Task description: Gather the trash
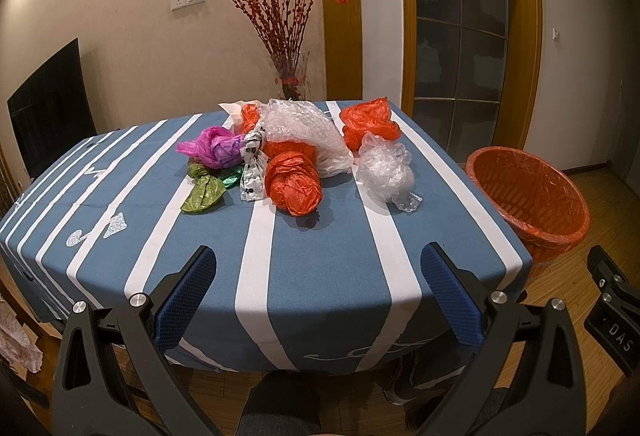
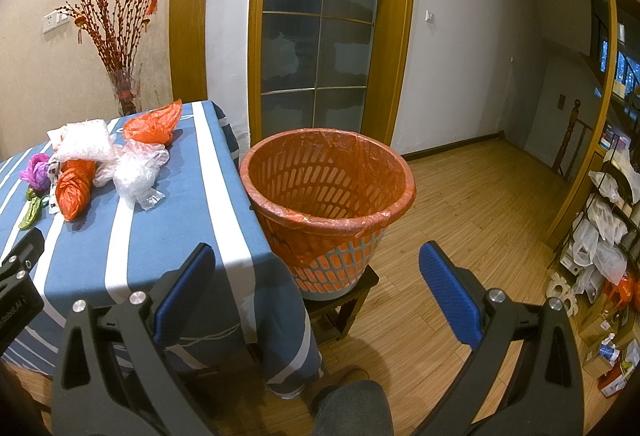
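counter (image 1: pixel 320 296): blue-and-white striped cloth | waste basket (image 2: pixel 328 196): slotted plastic, orange liner, on a stool just beside counter edge | trash: crumpled orange bag (image 1: pixel 294 180), bubble wrap (image 1: pixel 304 128), clear film wad (image 1: pixel 386 172) mid-counter | left gripper (image 1: pixel 318 292), right gripper (image 2: pixel 316 292): both spread, empty | advice: pinch deep into soft folds.

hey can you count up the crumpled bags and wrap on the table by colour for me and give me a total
Orange bags: 3
Clear plastic and bubble wrap: 2
Purple bag: 1
Green bags: 2
White spotted bag: 1
Total: 9, though the pile may hide more.
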Available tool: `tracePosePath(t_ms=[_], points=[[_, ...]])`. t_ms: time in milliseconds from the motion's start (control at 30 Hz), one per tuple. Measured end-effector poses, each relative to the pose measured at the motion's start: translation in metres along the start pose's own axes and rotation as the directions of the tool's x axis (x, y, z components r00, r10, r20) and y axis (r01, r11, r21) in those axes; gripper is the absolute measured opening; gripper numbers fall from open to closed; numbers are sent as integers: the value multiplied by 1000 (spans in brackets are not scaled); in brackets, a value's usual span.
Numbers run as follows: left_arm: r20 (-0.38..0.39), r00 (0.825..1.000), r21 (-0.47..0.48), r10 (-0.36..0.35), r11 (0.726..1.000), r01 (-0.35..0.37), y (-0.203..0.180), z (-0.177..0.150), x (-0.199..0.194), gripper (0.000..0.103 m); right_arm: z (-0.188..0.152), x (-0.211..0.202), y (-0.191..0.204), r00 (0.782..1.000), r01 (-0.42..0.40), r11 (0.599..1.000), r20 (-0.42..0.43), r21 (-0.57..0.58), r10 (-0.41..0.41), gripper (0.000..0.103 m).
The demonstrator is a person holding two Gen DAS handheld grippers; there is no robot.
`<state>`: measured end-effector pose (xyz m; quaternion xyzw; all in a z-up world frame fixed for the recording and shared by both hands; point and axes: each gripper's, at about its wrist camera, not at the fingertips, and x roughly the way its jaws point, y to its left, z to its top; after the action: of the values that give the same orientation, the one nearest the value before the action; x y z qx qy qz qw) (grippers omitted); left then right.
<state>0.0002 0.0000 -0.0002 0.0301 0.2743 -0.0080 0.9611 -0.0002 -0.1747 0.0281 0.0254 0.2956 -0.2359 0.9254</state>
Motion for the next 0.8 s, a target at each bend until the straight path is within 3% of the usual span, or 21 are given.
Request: tracePosePath(t_ms=[433, 633, 800], points=[[-49, 999, -45, 4, 999, -7, 20, 1, 17, 101, 4, 17, 9, 999, -46, 999, 4, -19, 46, 99], [-90, 996, -100, -22, 995, 13, 41, 3, 37, 101, 24, 39, 33, 986, -166, 986, -13, -19, 166, 99], [-97, 995, -127, 15, 992, -27, 59, 9, 52, 101, 46, 58, 64, 968, -249, 968, -4, -35, 249, 99]])
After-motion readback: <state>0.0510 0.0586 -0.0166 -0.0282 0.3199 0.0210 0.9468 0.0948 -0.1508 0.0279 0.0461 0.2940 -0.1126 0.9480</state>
